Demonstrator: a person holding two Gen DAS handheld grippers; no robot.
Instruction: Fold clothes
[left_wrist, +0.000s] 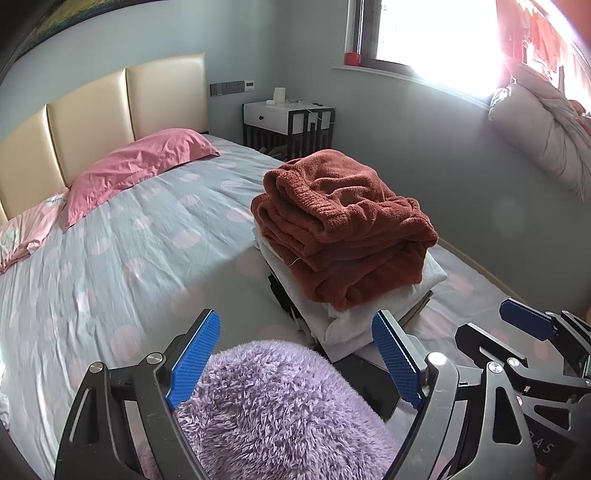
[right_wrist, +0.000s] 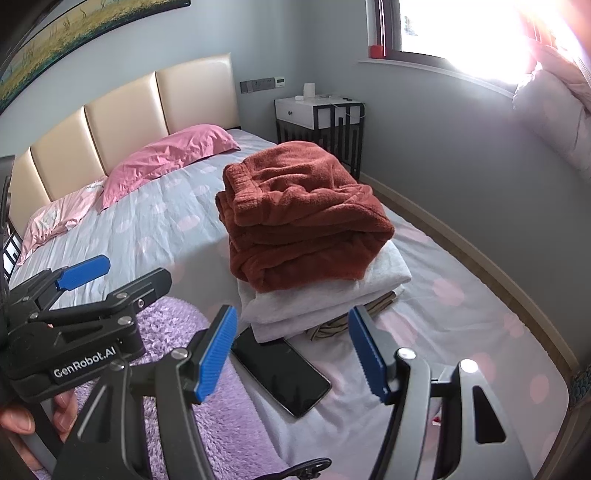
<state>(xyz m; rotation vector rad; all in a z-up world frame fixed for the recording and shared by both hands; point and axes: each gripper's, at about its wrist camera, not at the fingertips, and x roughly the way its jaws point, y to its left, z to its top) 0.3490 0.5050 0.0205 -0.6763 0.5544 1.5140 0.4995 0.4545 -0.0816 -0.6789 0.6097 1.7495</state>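
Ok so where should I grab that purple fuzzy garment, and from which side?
Take the purple fuzzy garment at its rounded near edge, coming down from above with the open left gripper, which already straddles it. The right gripper is open over the phone.

The bed (right_wrist: 155, 236) — grey sheet with pale pink dots — carries two pink pillows (right_wrist: 173, 155) at the headboard, a stack of folded clothes (right_wrist: 306, 258) (rust fleece on top), a dark phone (right_wrist: 284, 376) and a lilac fluffy garment (left_wrist: 273, 406).
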